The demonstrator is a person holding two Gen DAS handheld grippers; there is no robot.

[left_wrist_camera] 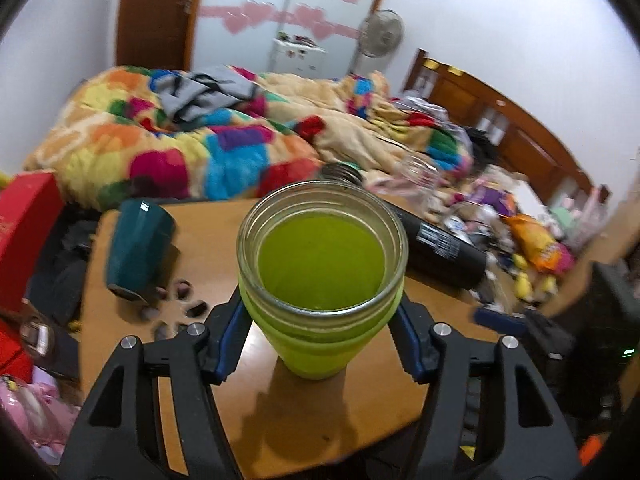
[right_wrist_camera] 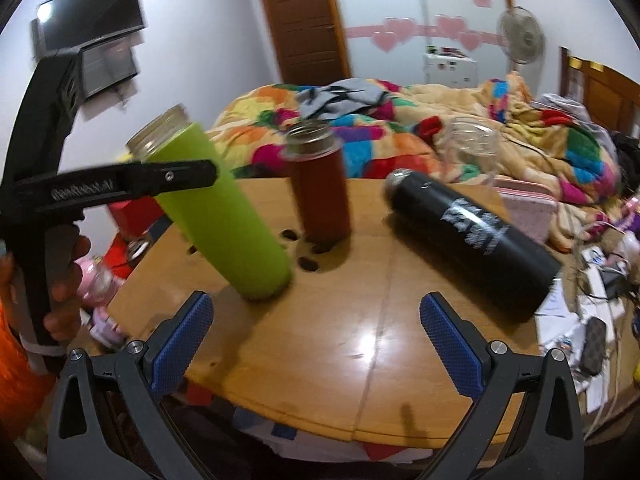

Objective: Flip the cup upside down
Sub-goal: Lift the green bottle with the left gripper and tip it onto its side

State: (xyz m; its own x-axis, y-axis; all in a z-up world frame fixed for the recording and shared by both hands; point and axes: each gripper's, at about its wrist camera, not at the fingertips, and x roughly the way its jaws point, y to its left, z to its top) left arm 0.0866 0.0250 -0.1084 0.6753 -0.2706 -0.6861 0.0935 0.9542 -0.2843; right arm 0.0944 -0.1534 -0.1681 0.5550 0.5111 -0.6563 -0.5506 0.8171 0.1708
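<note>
The lime-green cup [left_wrist_camera: 320, 264], a tall cup with a clear threaded glass rim, is clamped between my left gripper's [left_wrist_camera: 320, 344] blue pads. In the right wrist view the cup [right_wrist_camera: 224, 216] leans left, mouth up, its base resting on the round wooden table [right_wrist_camera: 340, 340], with the left gripper [right_wrist_camera: 176, 178] shut across its upper part. My right gripper [right_wrist_camera: 316, 340] is open and empty over the table's front edge, just right of the cup's base.
A brown cup [right_wrist_camera: 320, 192] stands upright mid-table. A black bottle [right_wrist_camera: 472, 236] lies on its side at the right. A teal cup [left_wrist_camera: 138, 248] stands mouth down at the left. A clear glass [right_wrist_camera: 470, 148] is at the back. A bed with a colourful quilt [right_wrist_camera: 380, 132] lies behind.
</note>
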